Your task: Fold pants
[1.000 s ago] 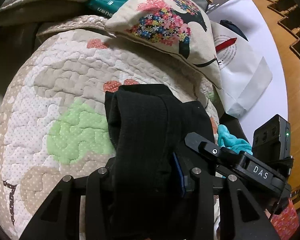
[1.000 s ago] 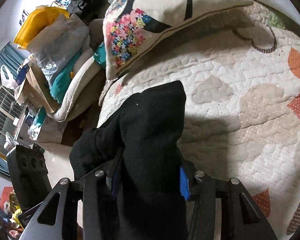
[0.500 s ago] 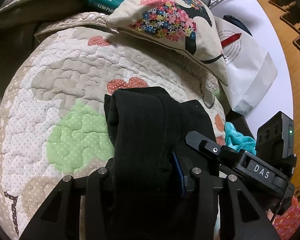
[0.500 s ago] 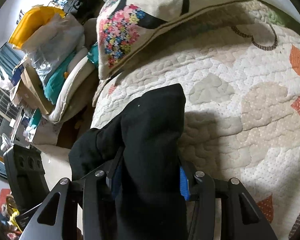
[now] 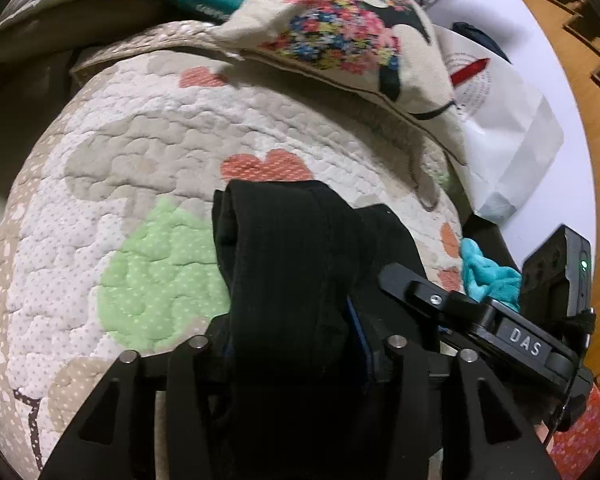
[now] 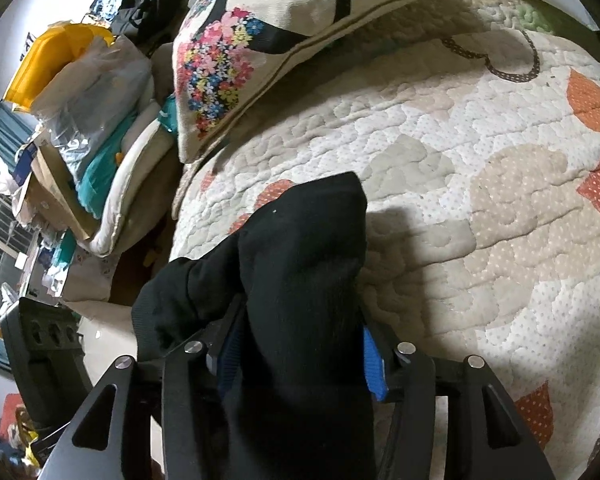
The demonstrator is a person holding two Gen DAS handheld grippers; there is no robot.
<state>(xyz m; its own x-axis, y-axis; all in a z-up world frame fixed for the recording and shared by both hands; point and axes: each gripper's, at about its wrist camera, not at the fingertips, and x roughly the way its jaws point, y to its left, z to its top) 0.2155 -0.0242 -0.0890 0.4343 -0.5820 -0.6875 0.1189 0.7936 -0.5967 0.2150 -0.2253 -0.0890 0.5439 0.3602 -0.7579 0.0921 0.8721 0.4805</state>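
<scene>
Biggest thing in front of you: the quilted bedspread (image 5: pixel 148 152), cream with beige, green and orange patches, filling most of both views. On its far edge sits a floral cushion (image 5: pixel 340 36), cream with a black figure and a multicolour flower print; it overlaps the quilt's edge. Right of it in your left view, a white paper bag (image 5: pixel 504 128) with a red mark stands off the bed, near the cushion. In your right view a heap of bedding and plastic bags (image 6: pixel 96 92) sits left of the bed, a yellow item on top.

The black pants (image 5: pixel 284 272) are bunched and draped forward over both tools, hanging above the quilt. Whether the front edge touches the quilt, can't tell.

Your left gripper (image 5: pixel 292 344): jaws clamped on a thick wad of the pants, blue pad edge just showing on the right side. Your right gripper (image 6: pixel 296 344): same, jaws pinching the fabric, blue pads visible both sides. The two tools sit just beside each other.

A small teal cloth (image 5: pixel 488 276) lies at the quilt's right edge.
</scene>
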